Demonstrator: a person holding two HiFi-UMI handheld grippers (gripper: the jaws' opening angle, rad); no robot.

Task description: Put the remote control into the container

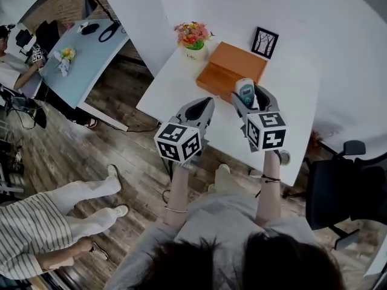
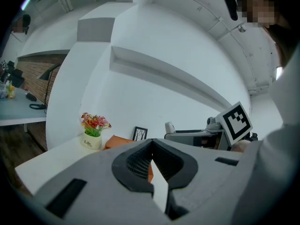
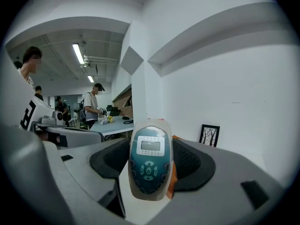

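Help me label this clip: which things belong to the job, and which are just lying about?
Job: remote control, held in the right gripper; orange box.
Lying about: flower pot; picture frame.

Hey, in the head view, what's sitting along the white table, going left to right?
Flower pot → orange container → framed picture. The remote control, held in the right gripper, overlaps the container, so I've left it out.

An office workspace: white desk (image 1: 175, 95), black swivel chair (image 1: 344, 192), plank floor (image 1: 121, 156), ceiling strip light (image 3: 78, 54).
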